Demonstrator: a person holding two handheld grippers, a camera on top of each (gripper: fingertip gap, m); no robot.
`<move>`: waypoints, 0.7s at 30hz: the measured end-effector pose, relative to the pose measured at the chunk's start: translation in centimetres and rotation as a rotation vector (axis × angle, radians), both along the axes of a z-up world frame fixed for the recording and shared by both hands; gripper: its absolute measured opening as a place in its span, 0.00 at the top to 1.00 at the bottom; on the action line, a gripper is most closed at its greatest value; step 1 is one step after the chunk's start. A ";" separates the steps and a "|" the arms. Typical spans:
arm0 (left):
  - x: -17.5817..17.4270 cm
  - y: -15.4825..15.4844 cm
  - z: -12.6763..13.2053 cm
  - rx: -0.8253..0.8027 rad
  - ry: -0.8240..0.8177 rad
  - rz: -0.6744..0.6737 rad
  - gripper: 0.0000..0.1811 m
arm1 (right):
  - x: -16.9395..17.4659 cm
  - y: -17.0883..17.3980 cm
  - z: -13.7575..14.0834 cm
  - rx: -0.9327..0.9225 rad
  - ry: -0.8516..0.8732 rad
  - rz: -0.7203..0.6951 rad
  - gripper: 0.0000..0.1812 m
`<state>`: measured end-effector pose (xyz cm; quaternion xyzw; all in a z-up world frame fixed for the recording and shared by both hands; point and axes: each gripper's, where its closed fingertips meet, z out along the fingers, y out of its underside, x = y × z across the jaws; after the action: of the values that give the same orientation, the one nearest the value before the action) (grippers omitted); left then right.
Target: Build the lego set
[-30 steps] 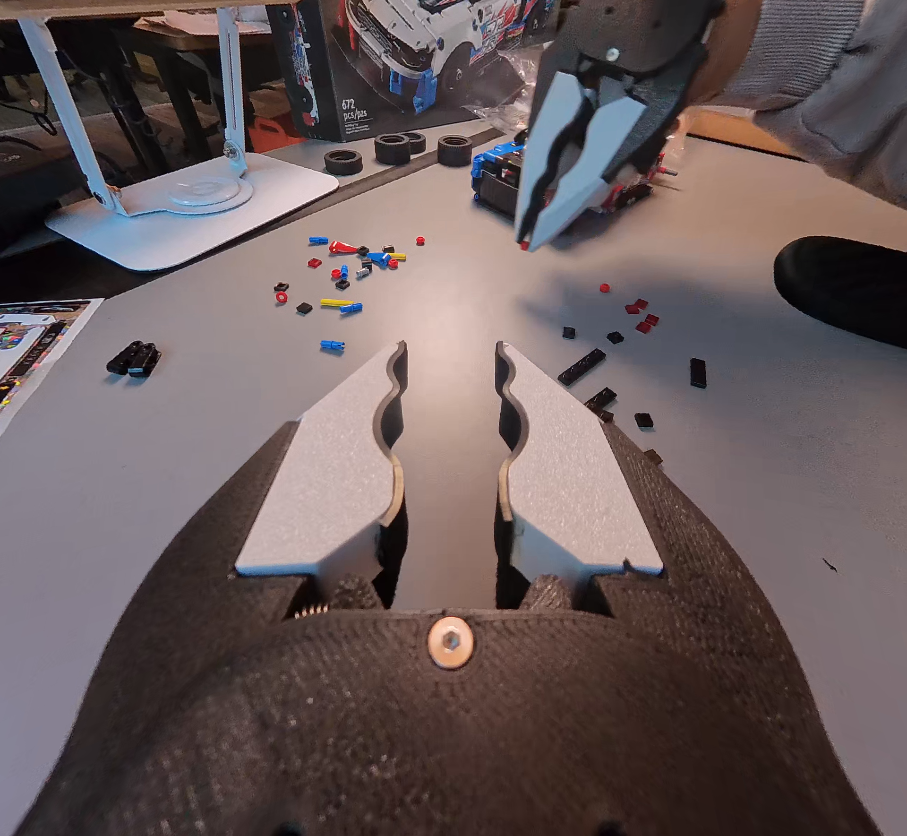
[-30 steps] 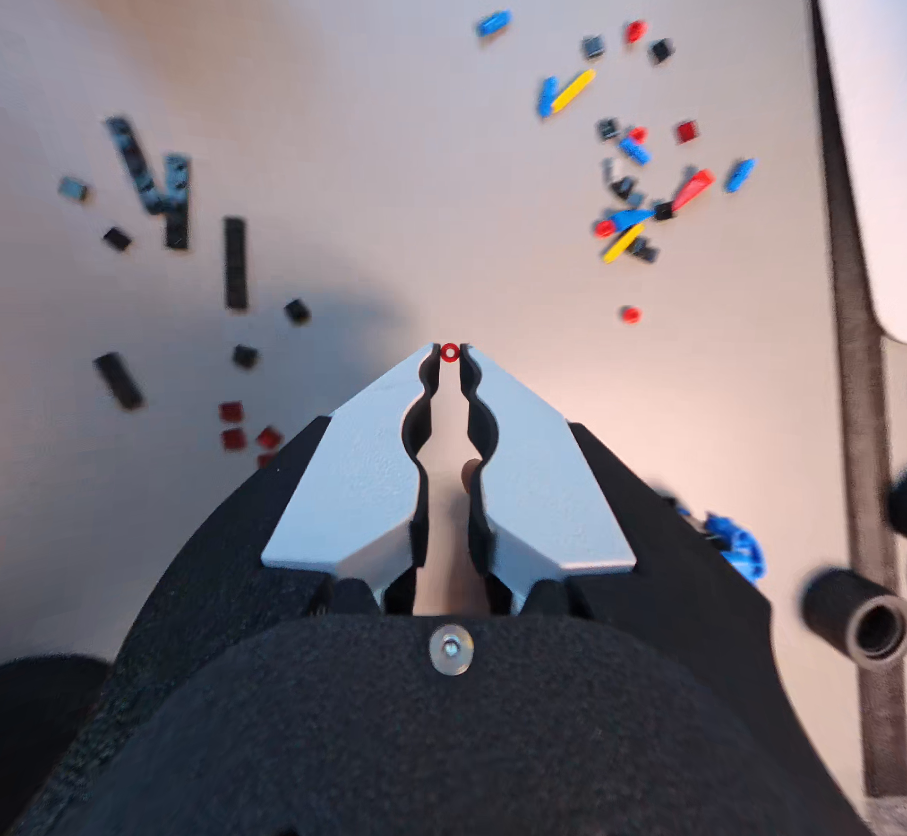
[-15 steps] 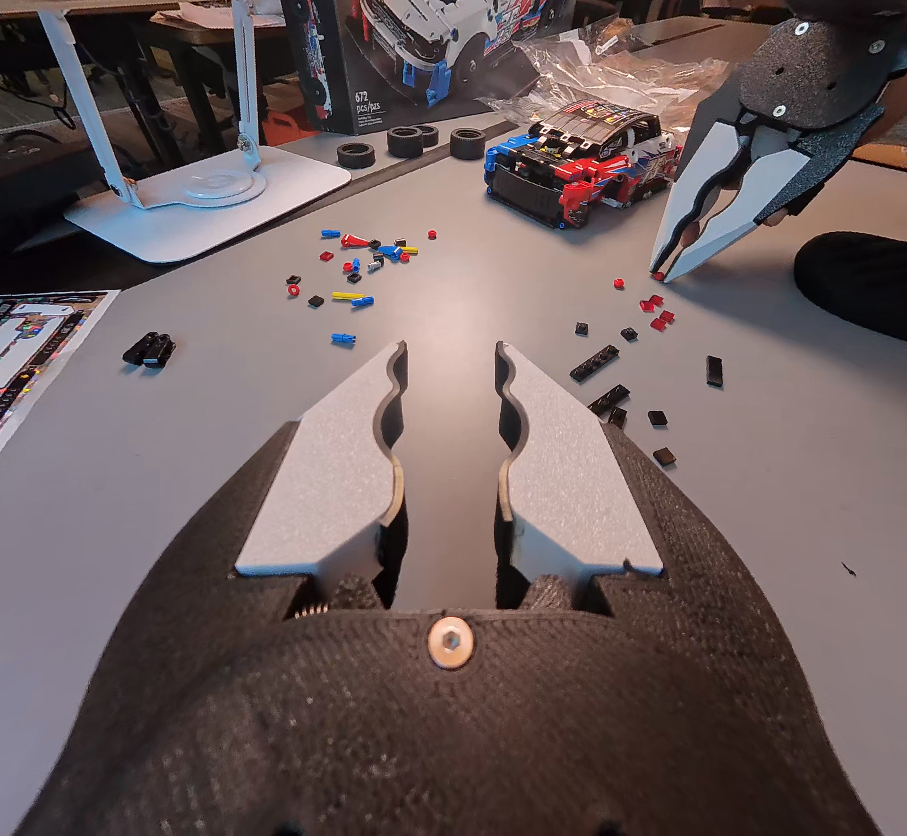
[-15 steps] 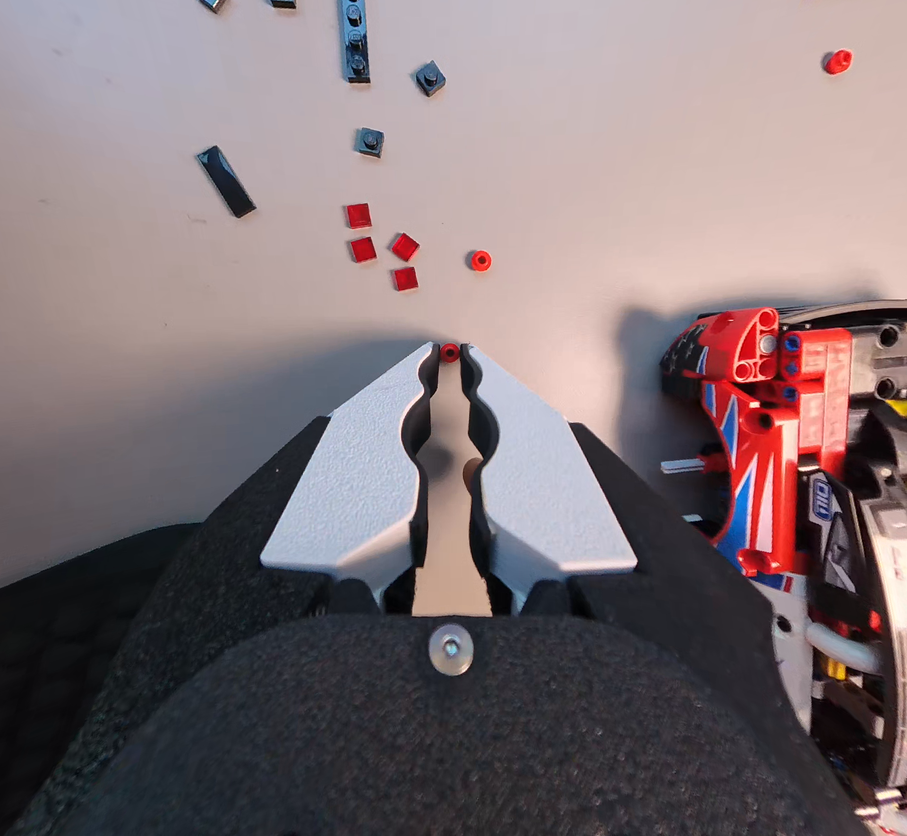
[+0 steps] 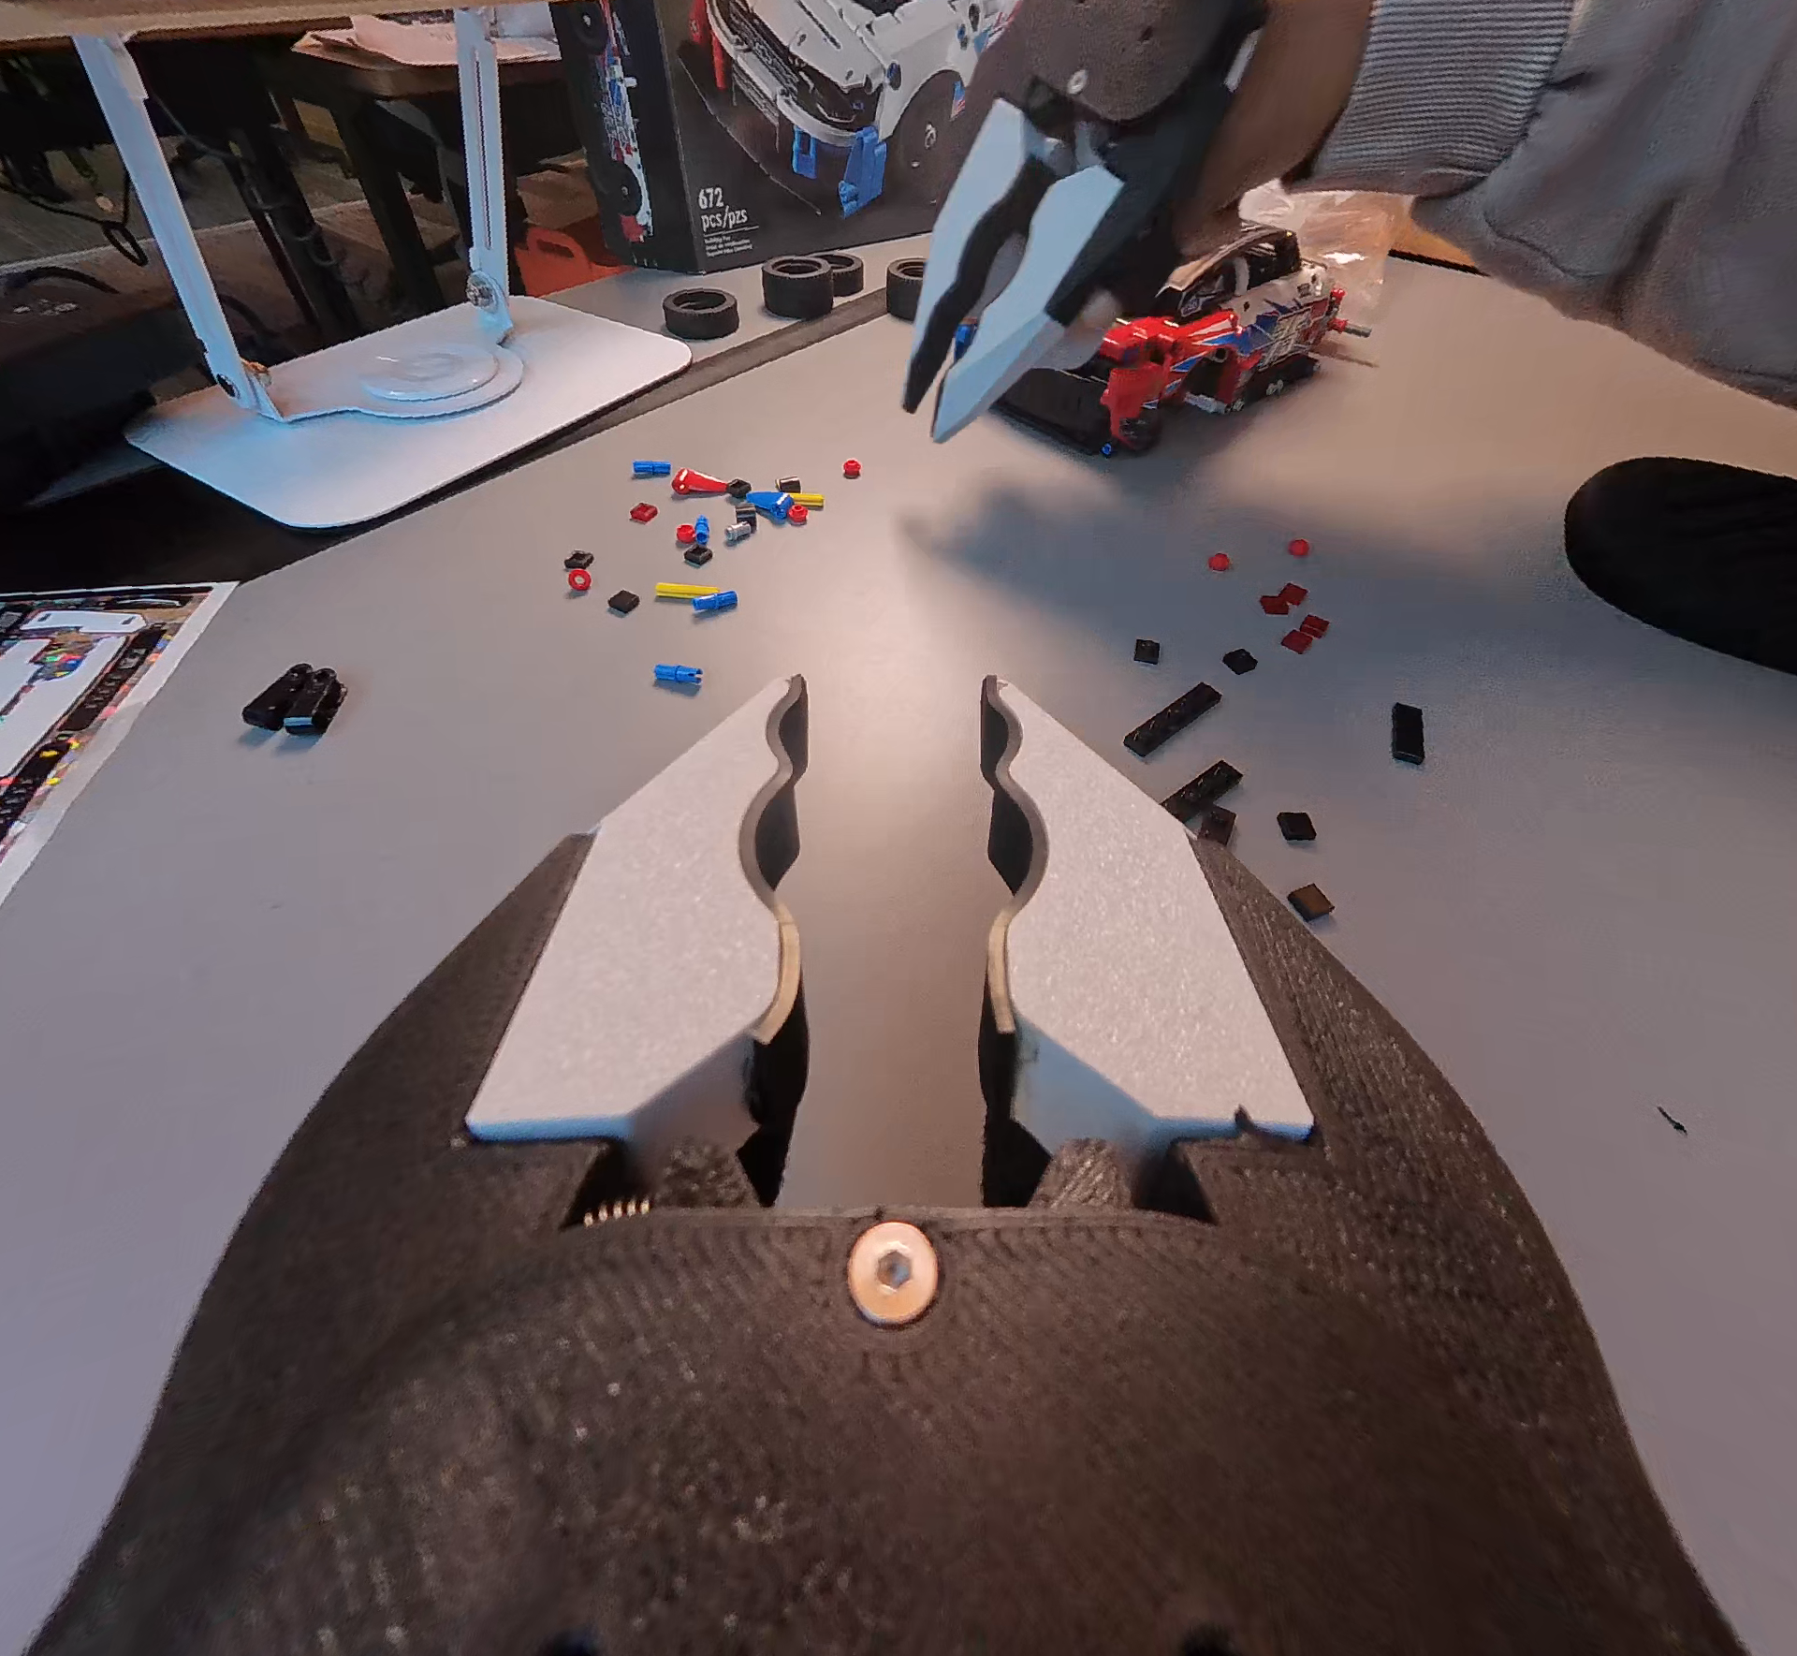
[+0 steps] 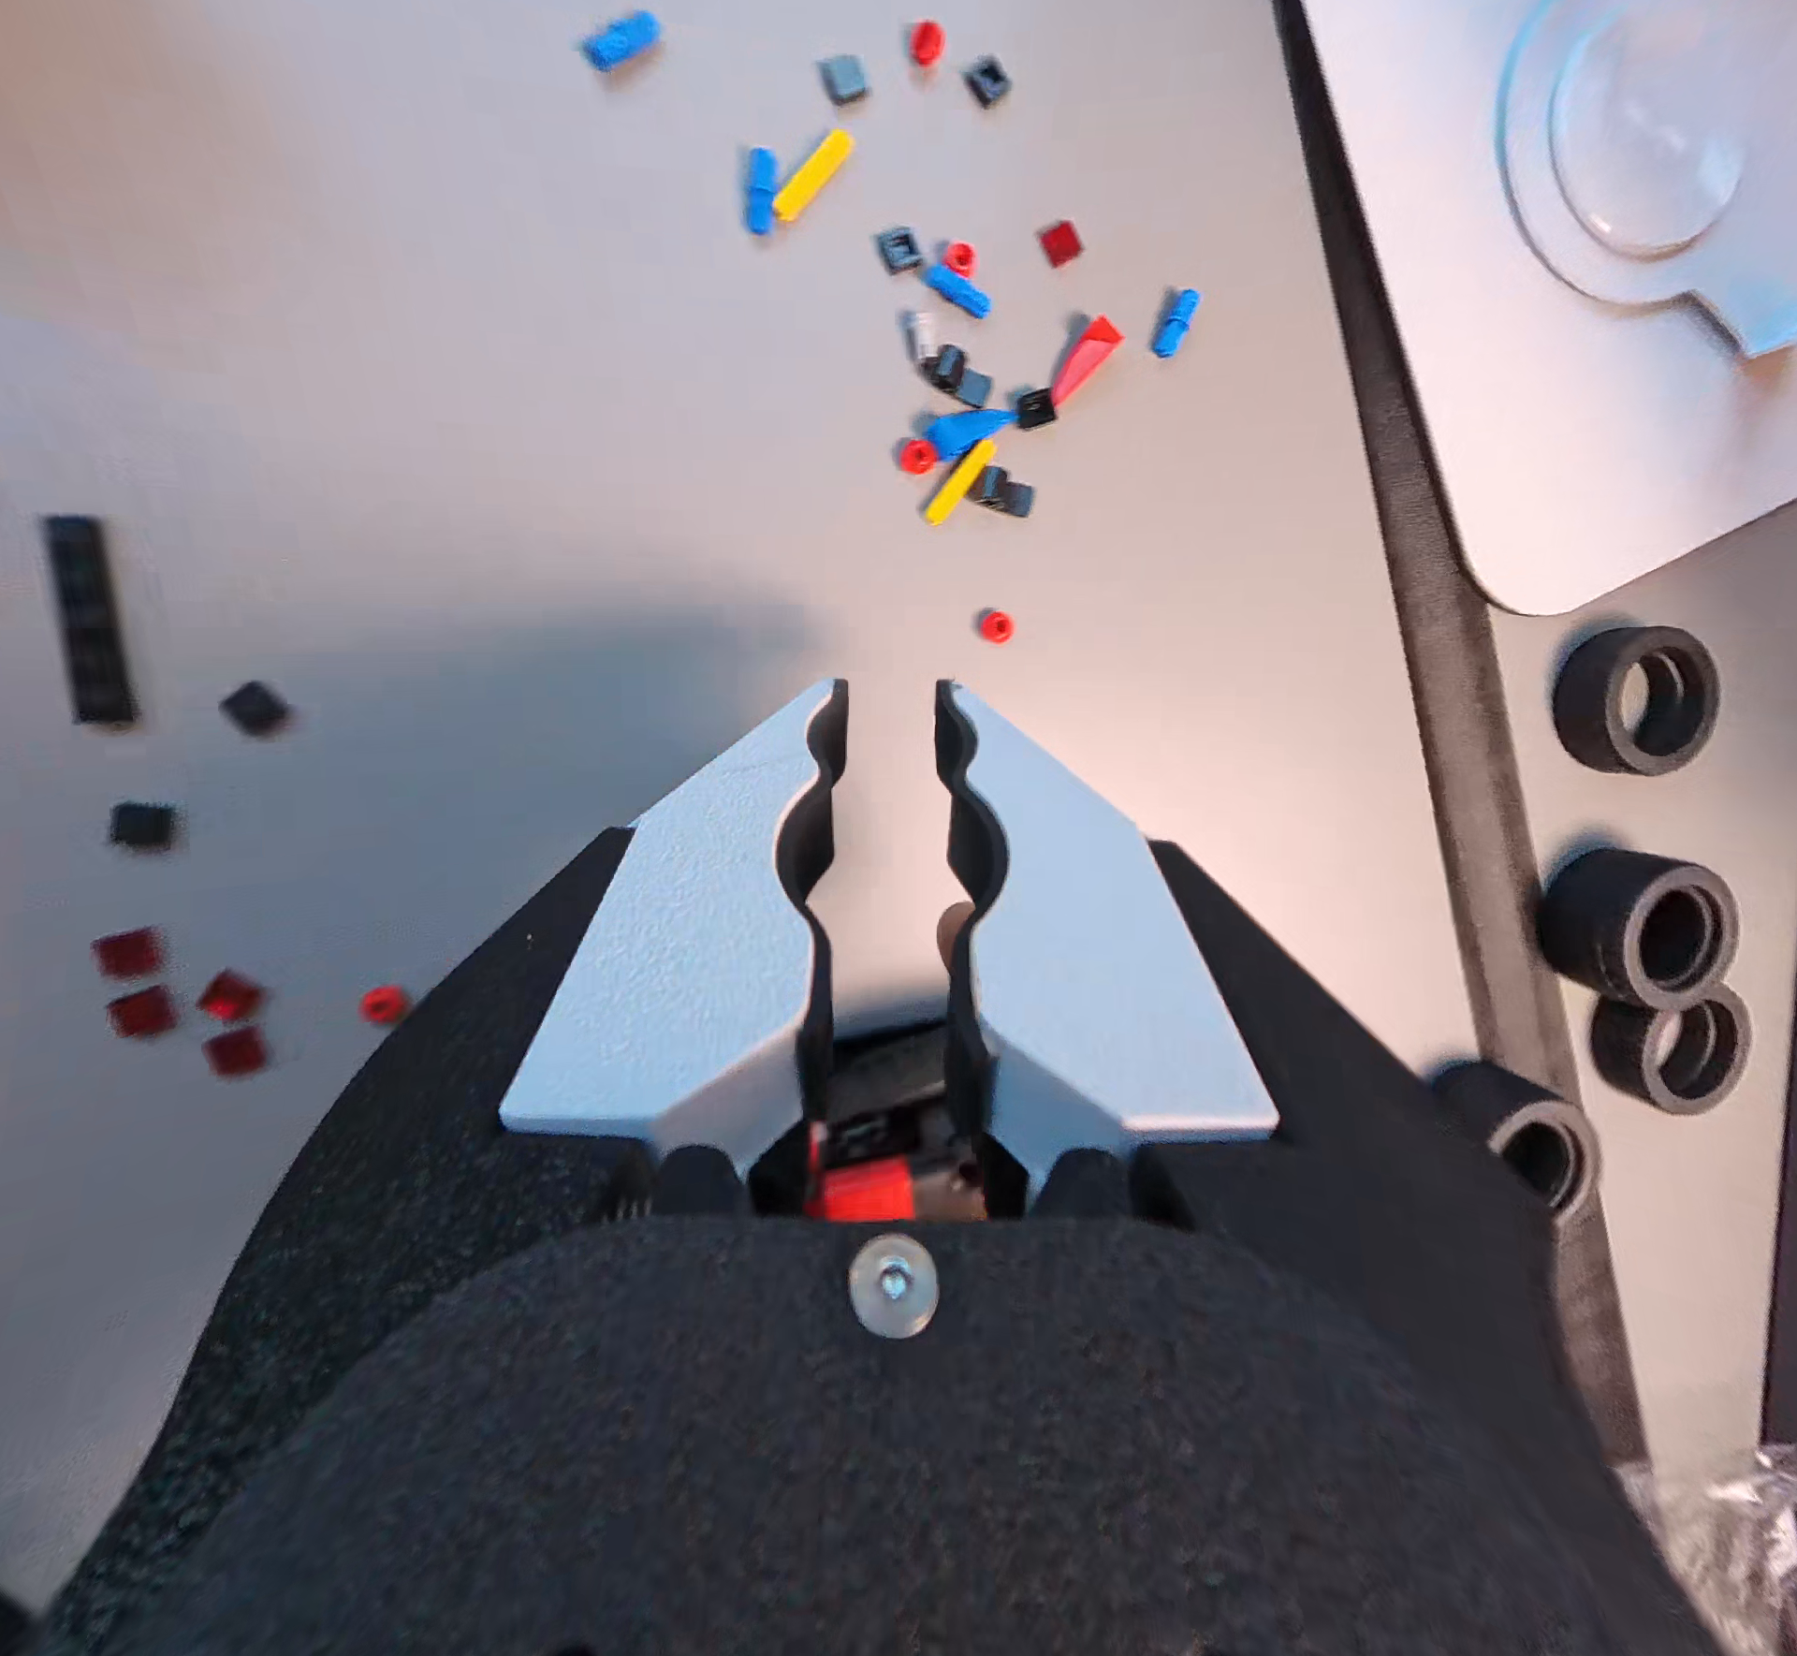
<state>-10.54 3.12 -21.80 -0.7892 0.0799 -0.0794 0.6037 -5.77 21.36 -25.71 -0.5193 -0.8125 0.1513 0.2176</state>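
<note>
We see both claws parted and empty. Only the left view shows the lego car (image 5: 1215,345) behind the right claw (image 5: 929,418); the right view shows tyres (image 6: 1638,700) to that claw's (image 6: 890,685) right, loose pieces (image 6: 958,364) ahead on the desk (image 6: 389,248). Left claw (image 5: 893,685) hovers low.

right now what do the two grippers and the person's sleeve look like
Both the left gripper and the right gripper have a rough, textured black body with a silver bolt in the middle. Each carries two pale grey wedge-shaped fingers with wavy black inner edges. No cables show. The arm behind the right gripper wears a grey ribbed-cuff knit sleeve.
</note>
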 end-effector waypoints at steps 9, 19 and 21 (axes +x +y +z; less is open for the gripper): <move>0.4 0.1 0.2 0.005 -0.023 -0.022 0.81 | -2.4 2.2 -2.6 -0.039 -0.106 -0.047 0.92; 0.3 0.1 0.0 -0.002 -0.031 -0.022 0.81 | -2.5 2.0 -2.8 -0.078 -0.095 -0.043 0.97; 0.4 0.1 0.0 -0.002 -0.027 -0.023 0.81 | -1.8 0.9 -1.9 -0.085 -0.071 -0.026 0.97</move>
<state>-10.16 3.24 -21.78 -0.7878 0.0809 -0.0969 0.6029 -7.52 22.28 -27.60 -0.5438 -0.8056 0.1641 0.1681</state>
